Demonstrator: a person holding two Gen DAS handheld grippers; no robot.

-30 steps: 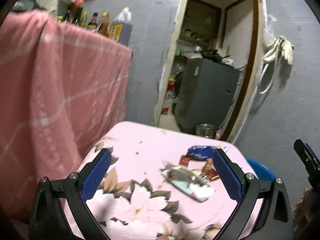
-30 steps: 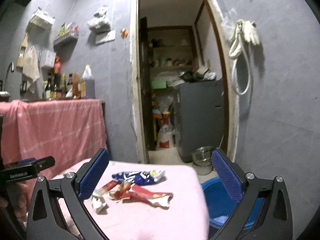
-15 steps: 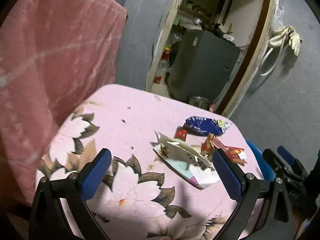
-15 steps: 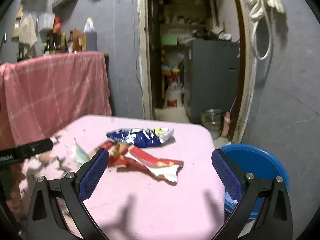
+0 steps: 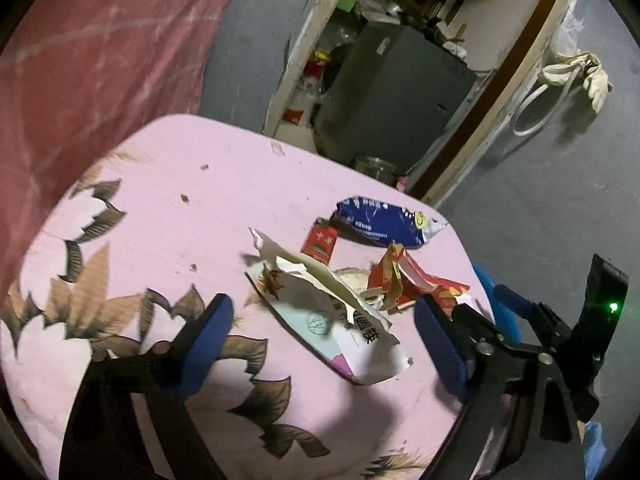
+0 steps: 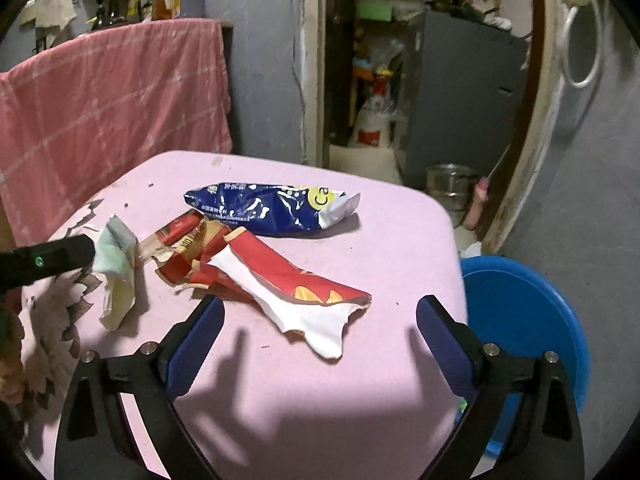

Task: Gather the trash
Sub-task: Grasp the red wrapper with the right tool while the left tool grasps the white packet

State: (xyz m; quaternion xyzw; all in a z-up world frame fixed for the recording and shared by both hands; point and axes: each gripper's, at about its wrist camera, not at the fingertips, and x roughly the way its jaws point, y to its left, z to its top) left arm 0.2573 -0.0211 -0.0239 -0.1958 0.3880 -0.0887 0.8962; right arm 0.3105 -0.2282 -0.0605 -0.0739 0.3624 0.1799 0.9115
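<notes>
I held my left gripper (image 5: 324, 344) spread wide above the torn paper wrapper (image 5: 332, 320), my right gripper (image 6: 318, 340) equally wide over the red wrapper (image 6: 288, 280).

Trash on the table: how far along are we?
Nothing collected yet. The blue wrapper, red wrapper and torn paper all lie on the pink table. Left gripper and right gripper are both open and empty. The blue bin waits beside the table.

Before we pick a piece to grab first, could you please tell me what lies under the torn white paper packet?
The white paper packet overlaps the small red box, and rests on the pink floral tablecloth. Whatever lies beneath its middle is hidden.
</notes>
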